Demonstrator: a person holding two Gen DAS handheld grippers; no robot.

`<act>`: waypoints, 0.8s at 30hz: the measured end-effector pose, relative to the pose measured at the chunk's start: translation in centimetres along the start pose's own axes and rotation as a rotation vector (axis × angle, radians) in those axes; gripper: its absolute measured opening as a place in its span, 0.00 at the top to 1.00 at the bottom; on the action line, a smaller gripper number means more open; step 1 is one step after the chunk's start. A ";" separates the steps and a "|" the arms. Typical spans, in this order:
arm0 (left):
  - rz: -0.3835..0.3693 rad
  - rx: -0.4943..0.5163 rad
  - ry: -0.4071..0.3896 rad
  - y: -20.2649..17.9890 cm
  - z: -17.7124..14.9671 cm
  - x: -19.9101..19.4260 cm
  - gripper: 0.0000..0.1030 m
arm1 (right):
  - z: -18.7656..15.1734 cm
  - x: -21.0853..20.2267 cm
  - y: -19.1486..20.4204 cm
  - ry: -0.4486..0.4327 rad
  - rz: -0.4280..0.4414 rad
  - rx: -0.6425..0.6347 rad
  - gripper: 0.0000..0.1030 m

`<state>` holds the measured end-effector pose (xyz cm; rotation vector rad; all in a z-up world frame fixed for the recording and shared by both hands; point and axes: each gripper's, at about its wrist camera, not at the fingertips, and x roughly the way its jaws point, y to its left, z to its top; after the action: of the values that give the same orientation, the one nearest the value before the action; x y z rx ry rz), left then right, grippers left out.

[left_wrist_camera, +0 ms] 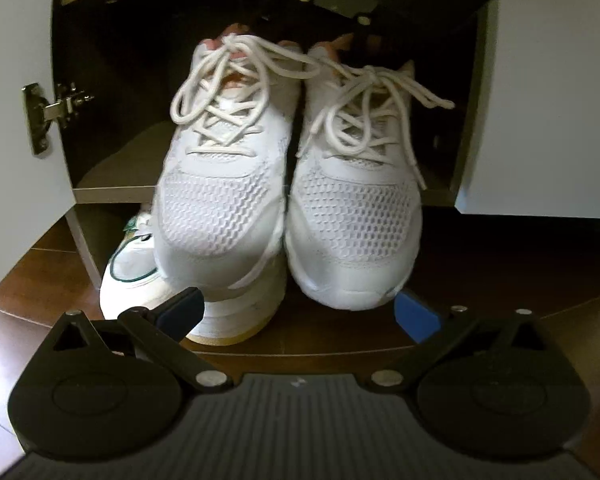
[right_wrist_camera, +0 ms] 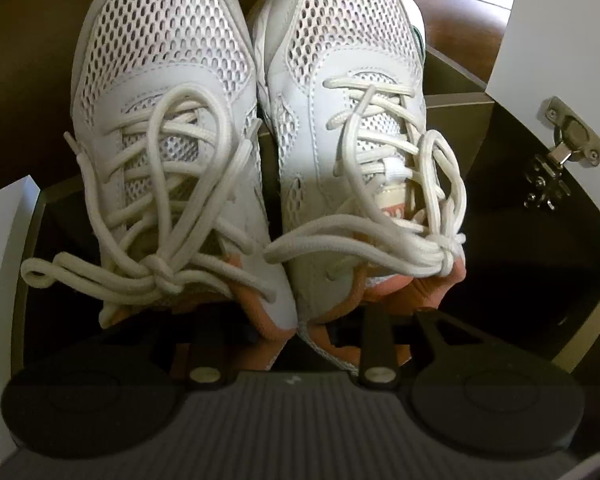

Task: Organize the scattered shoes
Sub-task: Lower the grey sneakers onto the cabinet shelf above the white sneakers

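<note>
A pair of white mesh sneakers with tied white laces and pink collar lining fills both views. In the left wrist view the toes of one sneaker (left_wrist_camera: 220, 208) and the other (left_wrist_camera: 356, 216) point at me, jutting out past the cabinet shelf edge (left_wrist_camera: 112, 194). My left gripper (left_wrist_camera: 298, 314) is open just below and in front of the toes, holding nothing. In the right wrist view the same sneakers (right_wrist_camera: 164, 80) (right_wrist_camera: 340, 80) are seen from the heel side. My right gripper (right_wrist_camera: 288, 336) has one finger (right_wrist_camera: 202, 344) in each collar, pinching the two inner walls together. Its tips are hidden.
Another white sneaker with green trim (left_wrist_camera: 132, 264) lies on the dark wooden floor (left_wrist_camera: 500, 272) under the left toe. White cabinet doors (left_wrist_camera: 540, 120) (right_wrist_camera: 560, 20) stand open on both sides, with metal hinges (left_wrist_camera: 48, 116) (right_wrist_camera: 572, 140). The cabinet interior is dark.
</note>
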<state>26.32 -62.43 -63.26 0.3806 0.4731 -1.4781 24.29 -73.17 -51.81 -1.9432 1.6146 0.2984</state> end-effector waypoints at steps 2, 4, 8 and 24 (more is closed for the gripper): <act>0.008 -0.018 0.011 0.4 0.0 0.3 0.01 | 0.1 0.1 0.0 0.015 0.002 -0.006 0.72; -0.004 -0.024 0.020 0.5 0.2 0.8 0.00 | 0.2 0.2 0.0 0.030 0.005 -0.012 0.71; -0.008 0.003 0.024 0.0 0.4 1.1 0.00 | 0.2 0.2 -0.1 0.037 0.007 -0.016 0.71; -0.031 0.082 -0.004 -1.4 2.9 1.1 0.01 | -0.3 -1.1 -0.9 0.078 -0.052 -0.078 0.25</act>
<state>25.15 -64.95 -61.25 0.4367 0.4181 -1.5308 24.82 -72.36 -50.67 -2.0753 1.6211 0.2719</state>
